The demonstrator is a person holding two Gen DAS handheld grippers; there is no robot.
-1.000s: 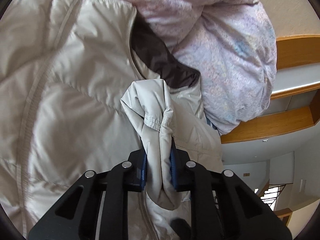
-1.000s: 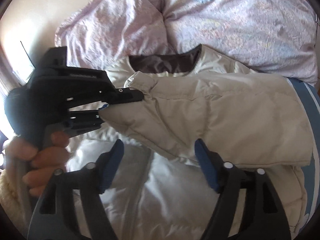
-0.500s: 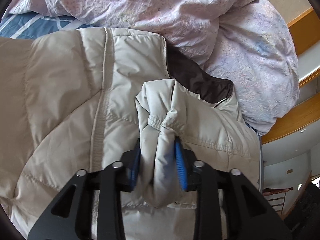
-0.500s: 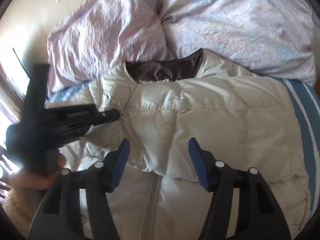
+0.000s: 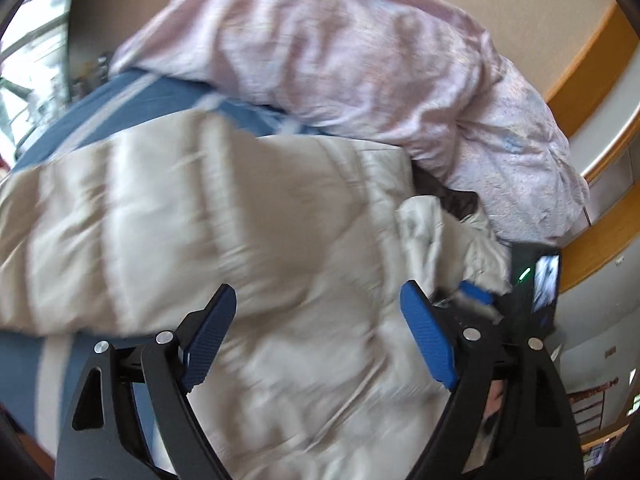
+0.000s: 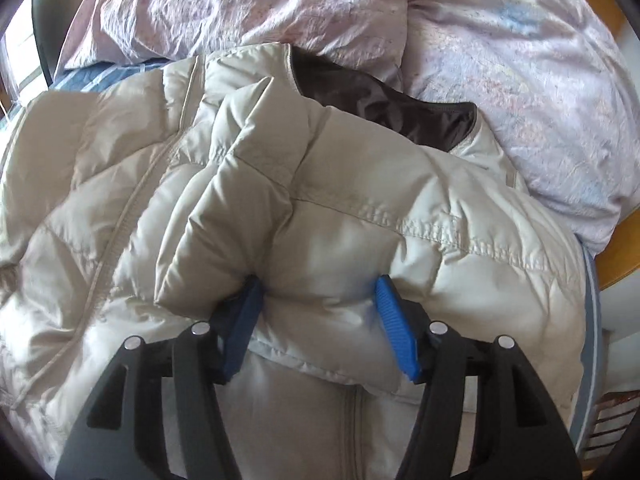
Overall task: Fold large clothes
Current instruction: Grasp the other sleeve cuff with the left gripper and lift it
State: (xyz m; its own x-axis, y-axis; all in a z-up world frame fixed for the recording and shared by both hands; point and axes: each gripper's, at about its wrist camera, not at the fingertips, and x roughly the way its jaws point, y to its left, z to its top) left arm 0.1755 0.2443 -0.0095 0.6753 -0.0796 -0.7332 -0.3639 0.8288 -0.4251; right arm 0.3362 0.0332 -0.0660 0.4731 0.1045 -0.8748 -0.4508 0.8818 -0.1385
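A cream puffer jacket (image 6: 360,200) with a dark brown collar lining (image 6: 384,104) lies on the bed, one sleeve (image 6: 240,184) folded across its chest. My right gripper (image 6: 320,320) is open, its blue pads pressed against either side of a puffed fold of the sleeve. In the blurred left wrist view the jacket (image 5: 200,220) fills the middle. My left gripper (image 5: 316,336) is open wide and empty above it. The right gripper (image 5: 532,280) shows at the right edge of that view.
A rumpled pink duvet (image 6: 500,48) is piled behind the jacket's collar. A blue striped sheet (image 5: 132,96) covers the bed beneath. A wooden bed frame (image 5: 600,248) and shelf run along the right. A window (image 5: 28,60) is at the left.
My left gripper let go of the sleeve cuff, opened wide and swung left. My right gripper moved in onto the folded sleeve, its pads now against the fabric.
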